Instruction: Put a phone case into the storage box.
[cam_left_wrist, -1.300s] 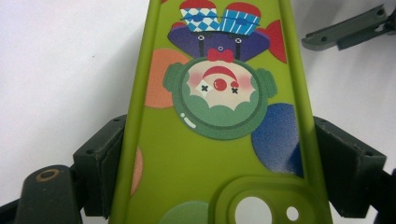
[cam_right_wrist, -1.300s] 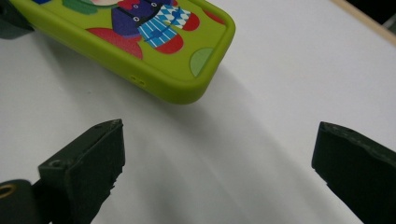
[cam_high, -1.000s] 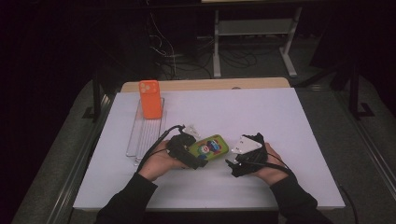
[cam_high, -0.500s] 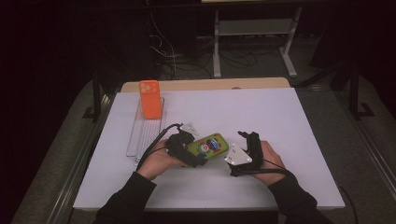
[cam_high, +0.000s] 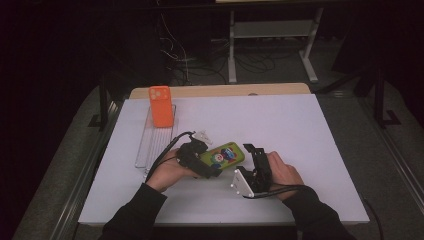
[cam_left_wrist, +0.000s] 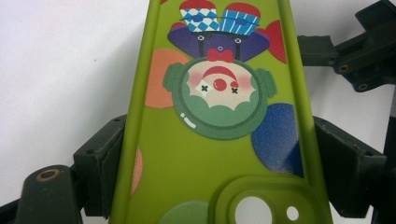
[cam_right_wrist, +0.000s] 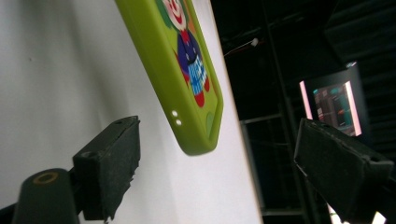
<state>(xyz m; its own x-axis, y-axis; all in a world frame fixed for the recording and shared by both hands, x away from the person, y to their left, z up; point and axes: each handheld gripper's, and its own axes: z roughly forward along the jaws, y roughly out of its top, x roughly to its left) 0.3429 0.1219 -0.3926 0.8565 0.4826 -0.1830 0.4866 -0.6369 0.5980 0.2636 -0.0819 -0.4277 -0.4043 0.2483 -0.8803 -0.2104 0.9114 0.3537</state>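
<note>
- Both forearms reach in from the near edge of the white table (cam_high: 310, 130), hands low and close together.
- Left gripper (cam_high: 212, 169) lies almost flat, its jaws clamped on the long sides of the green phone case (cam_high: 223, 155) at the camera-hole end.
- The green case, clown print up, is held just above the table, slanting toward the right hand.
- Right gripper (cam_high: 250, 152) points at the case's free end; its jaws have just been closing a little yet stand spread, the case's corner (cam_right_wrist: 196, 135) between them, untouched.
- Count: two phone cases, one green, one orange case (cam_high: 161, 105) upright in the clear rack (cam_high: 150, 145) at far left.
- One rack, two grippers.
</note>
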